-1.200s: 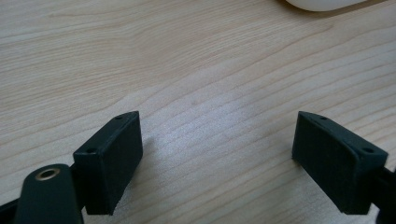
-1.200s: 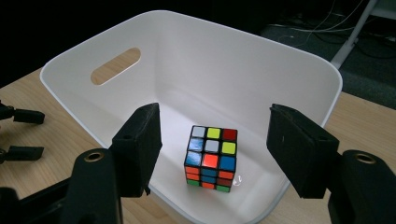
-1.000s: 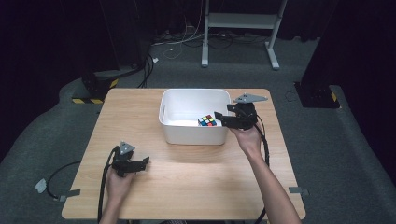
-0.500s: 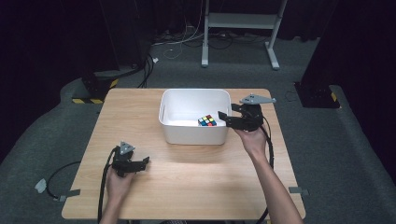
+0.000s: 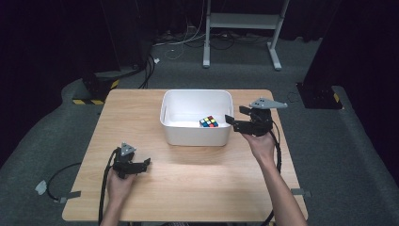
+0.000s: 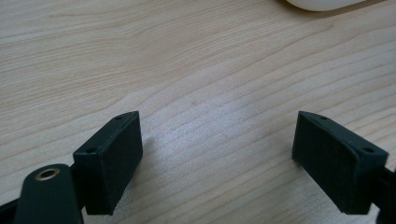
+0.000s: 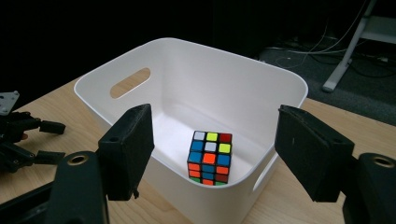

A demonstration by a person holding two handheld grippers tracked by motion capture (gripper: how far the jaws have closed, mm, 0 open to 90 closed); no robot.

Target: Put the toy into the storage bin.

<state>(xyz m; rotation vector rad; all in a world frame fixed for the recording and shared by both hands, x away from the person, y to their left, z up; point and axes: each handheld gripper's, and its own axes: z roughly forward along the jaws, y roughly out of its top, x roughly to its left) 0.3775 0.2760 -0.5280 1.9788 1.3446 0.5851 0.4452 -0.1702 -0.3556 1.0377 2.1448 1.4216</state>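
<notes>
Puzzle cube (image 7: 209, 157) — glossy, square-tiled, smooth white tub (image 7: 280, 88)

Free room and obstacles. Ahead of my right gripper (image 7: 212, 154), whose jaws have just been opening with nothing between them, the near wall of the white bin (image 7: 224, 198) rises across the path; above its rim the way into the bin is open. Inside, the cube (image 7: 209, 157) sits against that near wall, leaving bare floor beyond it. Ahead of my left gripper (image 6: 217, 158), jaws apart, bare table (image 6: 187, 60) runs unobstructed up to the bin's corner at the far edge.
</notes>
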